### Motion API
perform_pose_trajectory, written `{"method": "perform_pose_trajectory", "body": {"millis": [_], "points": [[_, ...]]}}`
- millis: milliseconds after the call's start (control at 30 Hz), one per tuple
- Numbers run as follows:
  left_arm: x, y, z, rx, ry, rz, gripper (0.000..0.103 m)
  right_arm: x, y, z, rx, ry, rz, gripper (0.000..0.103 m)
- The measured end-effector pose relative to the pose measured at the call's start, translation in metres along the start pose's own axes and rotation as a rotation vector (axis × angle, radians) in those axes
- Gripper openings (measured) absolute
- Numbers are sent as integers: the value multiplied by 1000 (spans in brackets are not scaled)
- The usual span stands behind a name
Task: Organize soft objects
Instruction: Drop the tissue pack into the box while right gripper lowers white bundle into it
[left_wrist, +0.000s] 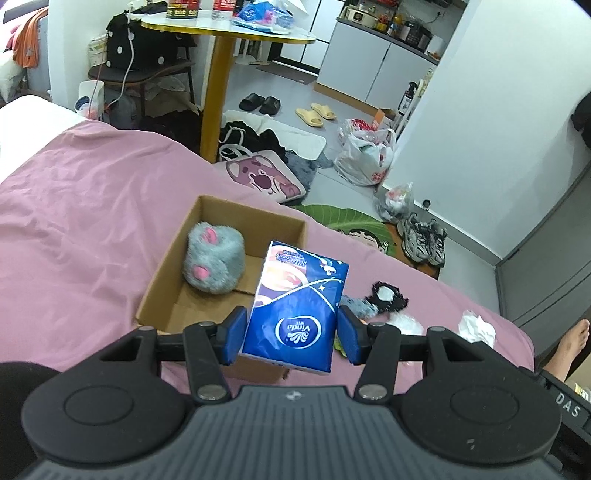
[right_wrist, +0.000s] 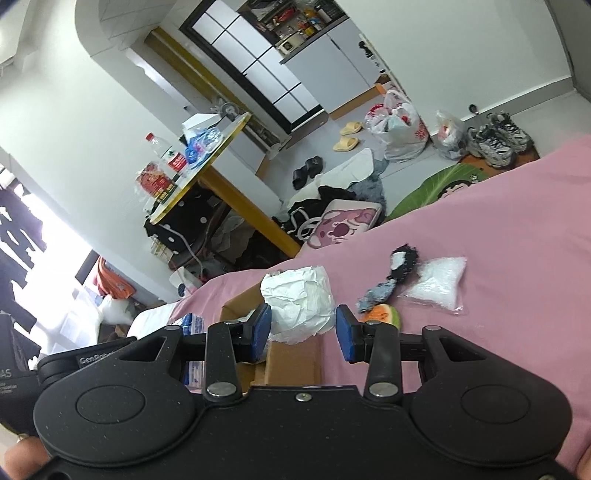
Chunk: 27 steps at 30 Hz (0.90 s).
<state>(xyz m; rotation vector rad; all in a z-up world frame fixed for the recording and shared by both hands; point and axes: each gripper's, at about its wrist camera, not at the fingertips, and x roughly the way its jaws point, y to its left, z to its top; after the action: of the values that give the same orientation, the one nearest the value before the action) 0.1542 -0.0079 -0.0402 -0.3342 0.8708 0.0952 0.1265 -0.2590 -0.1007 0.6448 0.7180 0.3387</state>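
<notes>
My left gripper (left_wrist: 291, 332) is shut on a blue Vinda tissue pack (left_wrist: 295, 295), held upright over the near right corner of an open cardboard box (left_wrist: 162, 273) on the pink bed. A grey plush (left_wrist: 214, 256) with pink patches lies inside the box. My right gripper (right_wrist: 303, 330) is shut on a crumpled white paper wad (right_wrist: 299, 295), just above the box (right_wrist: 291, 358). To its right on the bed lie a black-and-white fuzzy item (right_wrist: 404, 258), a grey-blue soft piece (right_wrist: 378, 291), a watermelon-slice toy (right_wrist: 384, 315) and a clear plastic bag (right_wrist: 437, 282).
The pink sheet (left_wrist: 92, 206) covers the bed, whose edge runs just past the box. Beyond it stand a round table on a yellow leg (left_wrist: 218, 92), cushions, slippers, bags and sneakers (left_wrist: 424, 240) on the floor. A person's bare foot (left_wrist: 570, 347) is at the right.
</notes>
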Motion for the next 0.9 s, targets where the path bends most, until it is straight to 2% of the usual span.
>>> {"method": "perform_pose_trajectory", "body": {"millis": [367,900], "points": [[14,34,14,-47,-3,31,52,27,37,-4,-45,36,46,38],[59,74,24,-106,49,71,52,61,49,-14,-34,83,14,38]]}}
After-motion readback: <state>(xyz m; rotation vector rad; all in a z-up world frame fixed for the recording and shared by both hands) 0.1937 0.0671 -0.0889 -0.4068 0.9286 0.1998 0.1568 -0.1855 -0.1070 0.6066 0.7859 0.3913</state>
